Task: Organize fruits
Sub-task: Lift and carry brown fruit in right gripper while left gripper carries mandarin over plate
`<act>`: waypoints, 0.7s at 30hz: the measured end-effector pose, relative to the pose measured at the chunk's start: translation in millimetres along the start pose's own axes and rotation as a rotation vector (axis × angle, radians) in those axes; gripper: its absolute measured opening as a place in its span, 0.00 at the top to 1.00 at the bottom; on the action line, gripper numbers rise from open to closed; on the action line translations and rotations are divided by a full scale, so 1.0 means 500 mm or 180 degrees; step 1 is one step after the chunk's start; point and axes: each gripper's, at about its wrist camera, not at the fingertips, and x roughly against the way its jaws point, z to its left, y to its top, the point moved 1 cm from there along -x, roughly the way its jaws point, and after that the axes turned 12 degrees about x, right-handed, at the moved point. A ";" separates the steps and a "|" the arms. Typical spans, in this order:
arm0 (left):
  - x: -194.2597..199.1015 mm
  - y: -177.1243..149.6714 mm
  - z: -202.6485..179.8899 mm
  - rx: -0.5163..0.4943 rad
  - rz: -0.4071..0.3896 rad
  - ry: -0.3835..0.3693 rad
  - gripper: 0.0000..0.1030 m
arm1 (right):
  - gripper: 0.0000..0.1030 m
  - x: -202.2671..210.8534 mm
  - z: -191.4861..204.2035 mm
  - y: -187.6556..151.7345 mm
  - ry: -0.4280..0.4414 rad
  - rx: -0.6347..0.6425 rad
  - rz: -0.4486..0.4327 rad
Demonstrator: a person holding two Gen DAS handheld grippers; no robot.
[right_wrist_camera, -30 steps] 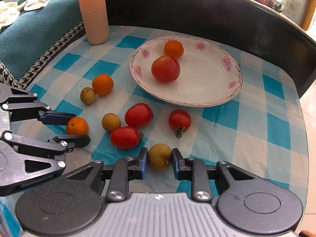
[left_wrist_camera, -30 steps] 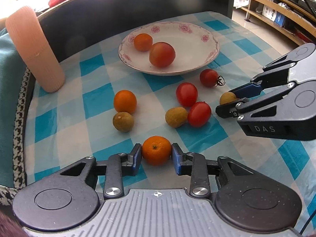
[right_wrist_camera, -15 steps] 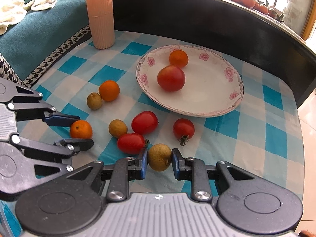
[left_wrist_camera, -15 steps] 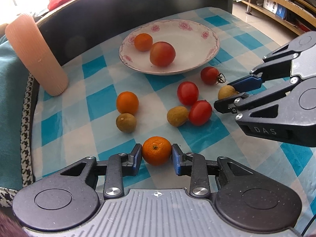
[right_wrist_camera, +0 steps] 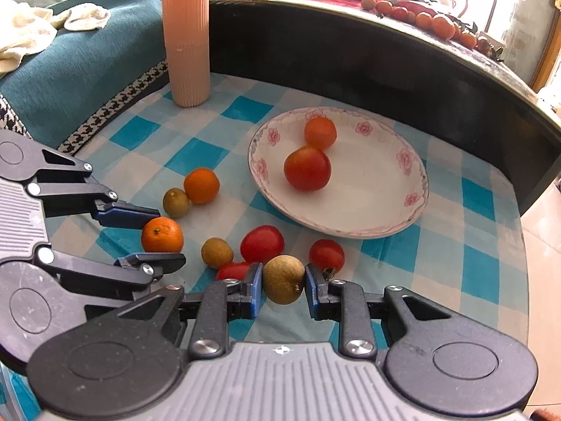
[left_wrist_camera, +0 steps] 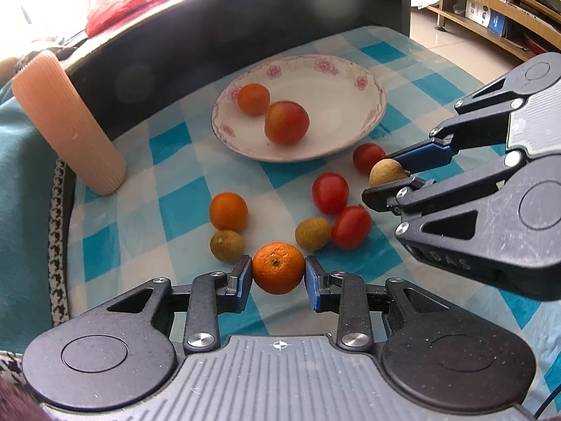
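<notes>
Above the checked cloth, a small orange point(left_wrist_camera: 278, 267) is clamped in the left gripper point(left_wrist_camera: 278, 275) and a brown longan point(right_wrist_camera: 283, 279) in the right gripper point(right_wrist_camera: 283, 282). Transfer is judged to be in hand; next, both fruits must be carried to the plate point(right_wrist_camera: 382, 224), where 2 fruits already lie, and released.

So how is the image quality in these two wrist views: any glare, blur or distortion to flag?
Left wrist view: window light blows out the top-left corner, and the large tomato on the plate is slightly smeared; fisheye bends the dark table rim. Right wrist view: glare washes out the top-right background, while the longan in the right gripper and the orange in the left gripper look sharp.
</notes>
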 end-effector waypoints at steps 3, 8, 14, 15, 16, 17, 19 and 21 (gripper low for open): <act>0.007 0.018 -0.002 0.0028 -0.0048 -0.0006 0.61 | 0.59 0.007 -0.008 0.008 -0.0015 -0.0033 -0.0043; 0.013 0.049 -0.011 0.0048 -0.0126 -0.0025 0.61 | 0.59 0.020 -0.033 0.029 -0.0079 -0.0123 -0.0141; 0.011 0.084 -0.014 0.0113 -0.0177 -0.0043 0.61 | 0.59 0.031 -0.070 0.053 -0.0179 -0.0268 -0.0241; 0.011 0.090 -0.013 0.0128 -0.0186 -0.0049 0.61 | 0.59 0.031 -0.075 0.057 -0.0193 -0.0285 -0.0252; 0.011 0.097 -0.013 0.0145 -0.0198 -0.0057 0.61 | 0.59 0.031 -0.079 0.060 -0.0209 -0.0300 -0.0263; 0.011 0.103 -0.014 0.0160 -0.0206 -0.0062 0.61 | 0.59 0.031 -0.084 0.063 -0.0225 -0.0318 -0.0274; 0.012 0.116 -0.016 0.0182 -0.0229 -0.0081 0.61 | 0.59 0.029 -0.094 0.070 -0.0258 -0.0351 -0.0293; 0.010 0.130 -0.014 0.0220 -0.0244 -0.0106 0.61 | 0.59 0.027 -0.105 0.076 -0.0288 -0.0394 -0.0302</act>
